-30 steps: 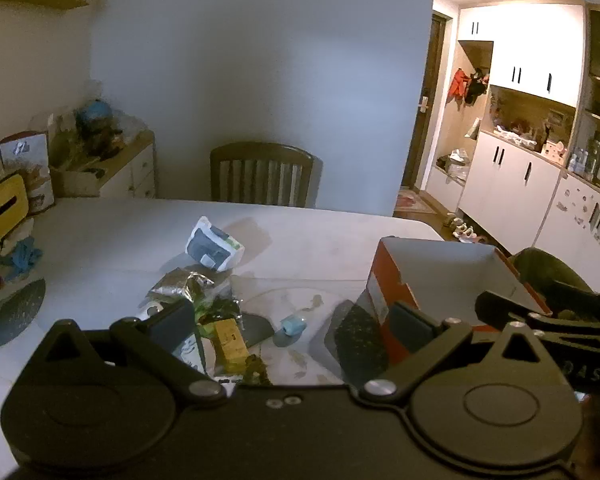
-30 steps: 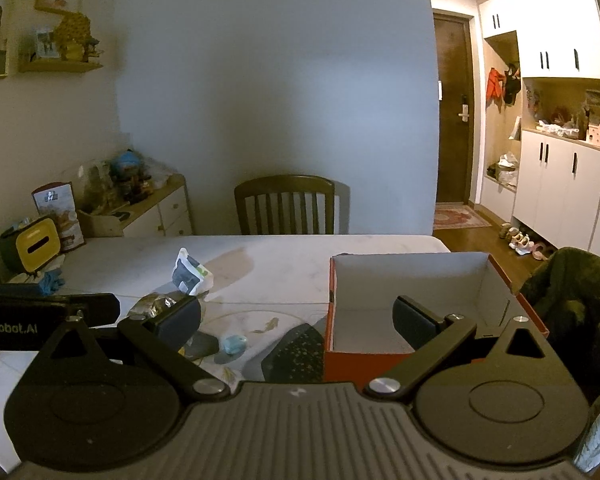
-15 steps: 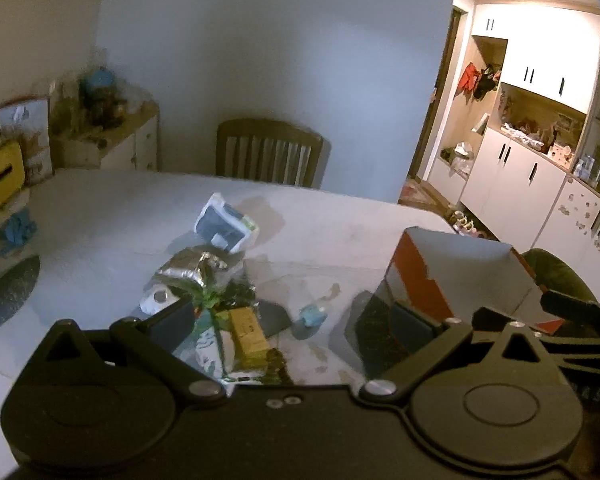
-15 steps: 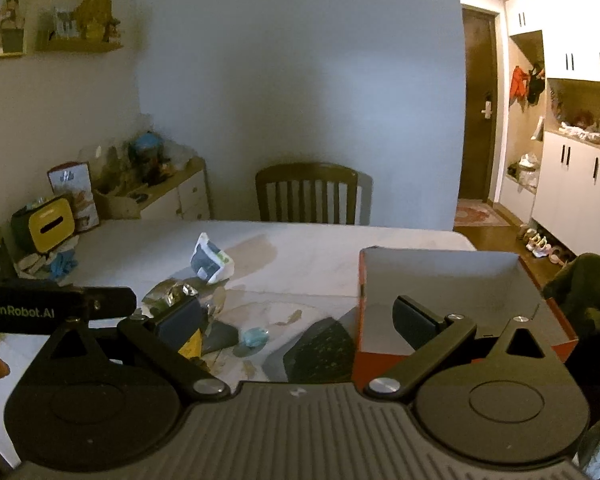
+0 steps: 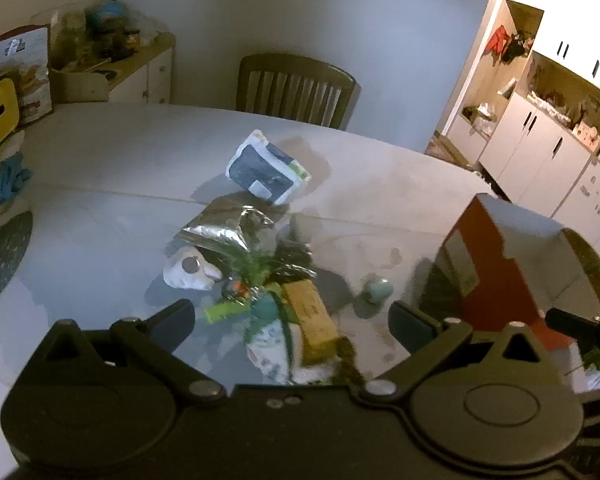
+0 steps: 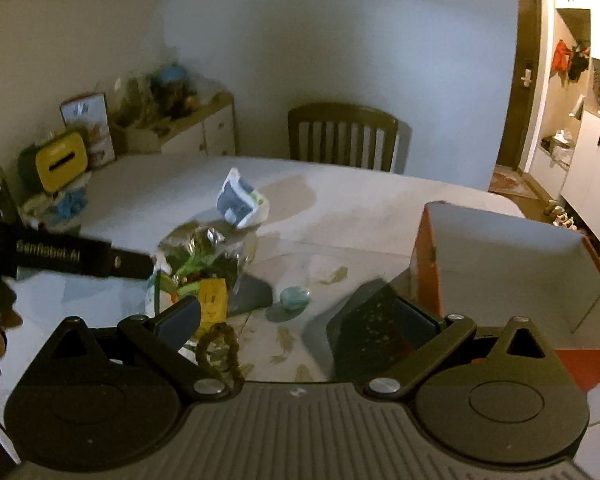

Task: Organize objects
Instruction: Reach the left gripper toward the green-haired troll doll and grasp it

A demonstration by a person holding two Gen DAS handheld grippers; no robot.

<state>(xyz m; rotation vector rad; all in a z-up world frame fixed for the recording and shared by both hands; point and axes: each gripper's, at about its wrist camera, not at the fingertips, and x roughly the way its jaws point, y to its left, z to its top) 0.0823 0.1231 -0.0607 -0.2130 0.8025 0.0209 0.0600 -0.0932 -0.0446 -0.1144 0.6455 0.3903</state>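
Your left gripper (image 5: pixel 292 320) hangs just above the heap of small things near the middle of the worktop (image 5: pixel 100 168), its jaws spread wide and holding nothing, which reads as lining up for a first pick. The heap sits together rather than scattered: a crumpled foil bag (image 5: pixel 228 228) at its far side, a white roll (image 5: pixel 188 272) to the left, a yellow box (image 5: pixel 312 316) nearest the jaws, with a green tube (image 5: pixel 224 310) and leafy green packaging tangled between them. A blue-and-white pouch (image 5: pixel 266 168) lies just beyond the heap, and a small pale-blue object (image 5: pixel 376 292) sits apart to the right. The orange cardboard box (image 6: pixel 500 264) stands open-topped at the right of the worktop, probably where all this is meant to go. Your right gripper (image 6: pixel 300 320) is also spread and empty, facing the gap between heap and box, with a dark speckled pad (image 6: pixel 364 320) leaning by the box and a beaded bracelet (image 6: pixel 220 352) close below.
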